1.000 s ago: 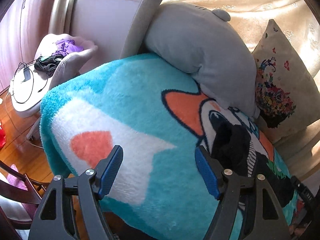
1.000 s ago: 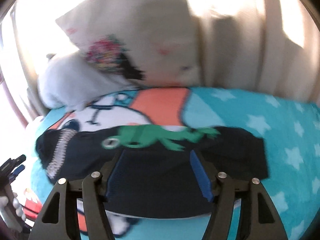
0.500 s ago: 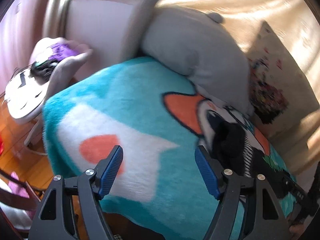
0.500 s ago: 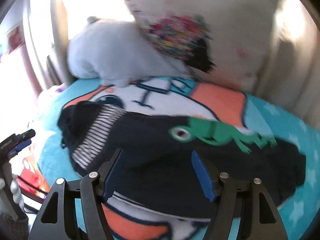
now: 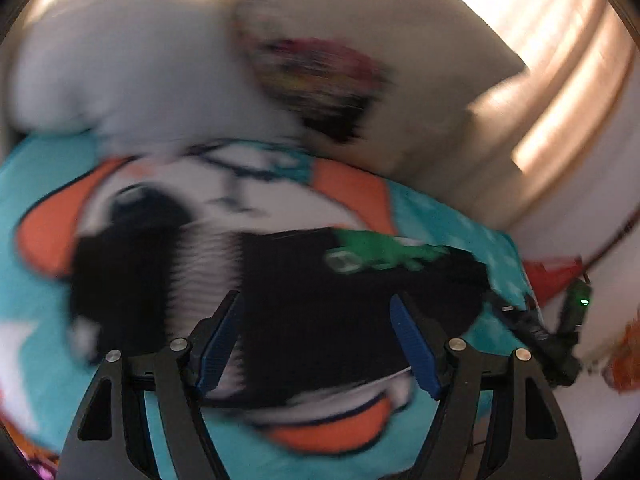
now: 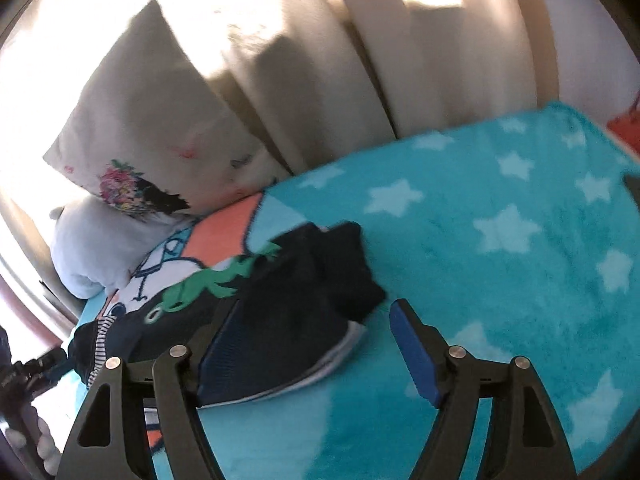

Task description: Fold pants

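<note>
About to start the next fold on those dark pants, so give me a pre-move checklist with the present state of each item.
1. Pants lying on the blanket: ok, dark heap with a green lizard print.
2. Pants spread flat: not ok, the leg ends near the right gripper are bunched and overlapping.
3. Right gripper free: ok, its jaws are opening, with the pants' corner and bare blanket between them and no pad pressing.
4. Left gripper free: ok, open above the pants, nothing pinched.
5. Left view sharp enough to aim: not ok, heavily blurred.
6. Waistband position: cannot tell exactly; a striped band shows at the far left end.
</note>
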`<state>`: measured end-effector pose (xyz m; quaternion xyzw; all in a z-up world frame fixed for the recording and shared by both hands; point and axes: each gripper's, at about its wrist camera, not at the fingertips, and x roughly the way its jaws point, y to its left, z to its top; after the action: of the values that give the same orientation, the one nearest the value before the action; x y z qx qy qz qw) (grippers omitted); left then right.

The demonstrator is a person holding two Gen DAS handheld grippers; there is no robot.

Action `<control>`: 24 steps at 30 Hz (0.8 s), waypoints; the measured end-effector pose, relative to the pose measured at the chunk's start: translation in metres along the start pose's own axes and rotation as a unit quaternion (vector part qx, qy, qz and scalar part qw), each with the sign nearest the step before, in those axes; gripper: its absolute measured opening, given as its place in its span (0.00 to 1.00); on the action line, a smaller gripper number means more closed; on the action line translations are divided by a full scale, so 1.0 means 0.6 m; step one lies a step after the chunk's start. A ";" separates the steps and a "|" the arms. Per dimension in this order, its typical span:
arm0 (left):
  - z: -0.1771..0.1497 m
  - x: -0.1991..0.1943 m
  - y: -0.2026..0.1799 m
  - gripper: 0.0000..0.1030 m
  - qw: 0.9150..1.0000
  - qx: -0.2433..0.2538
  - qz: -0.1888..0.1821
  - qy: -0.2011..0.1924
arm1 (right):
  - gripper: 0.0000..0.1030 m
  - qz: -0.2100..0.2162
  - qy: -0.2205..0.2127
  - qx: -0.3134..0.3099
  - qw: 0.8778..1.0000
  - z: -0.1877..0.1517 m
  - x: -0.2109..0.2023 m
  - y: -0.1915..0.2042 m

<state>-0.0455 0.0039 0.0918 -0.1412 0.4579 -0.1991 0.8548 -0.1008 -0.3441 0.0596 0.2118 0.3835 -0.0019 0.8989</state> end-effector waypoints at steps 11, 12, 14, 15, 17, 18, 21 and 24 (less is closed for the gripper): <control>0.107 0.261 -0.240 0.73 0.982 0.122 -0.061 0.129 | 0.77 0.038 0.042 -0.002 0.998 0.022 0.049 -0.027; 0.110 0.278 -0.252 0.73 0.980 0.128 -0.061 0.136 | 0.77 0.043 0.046 -0.001 0.998 0.023 0.054 -0.026; 0.111 0.317 -0.273 0.73 0.976 0.142 -0.060 0.152 | 0.77 0.049 0.057 -0.001 0.997 0.024 0.066 -0.022; 0.112 0.335 -0.282 0.73 0.974 0.147 -0.061 0.160 | 0.77 0.049 0.060 0.000 0.997 0.023 0.071 -0.020; 0.110 0.372 -0.297 0.73 0.970 0.152 -0.066 0.176 | 0.77 0.047 0.060 -0.002 0.997 0.024 0.076 -0.017; 0.108 0.385 -0.301 0.73 0.969 0.152 -0.067 0.182 | 0.77 0.047 0.059 -0.002 0.997 0.025 0.077 -0.016; 0.097 0.415 -0.311 0.73 0.964 0.155 -0.071 0.205 | 0.77 0.055 0.060 0.003 0.997 0.028 0.084 -0.016; 0.085 0.420 -0.329 0.45 0.956 0.183 -0.079 0.214 | 0.49 0.068 0.066 0.011 0.995 0.033 0.092 -0.019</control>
<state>0.0820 -0.2857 0.0198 0.0273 0.5731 -0.3719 0.7298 -0.0504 -0.3533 0.0294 0.2467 0.4272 0.0689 0.8671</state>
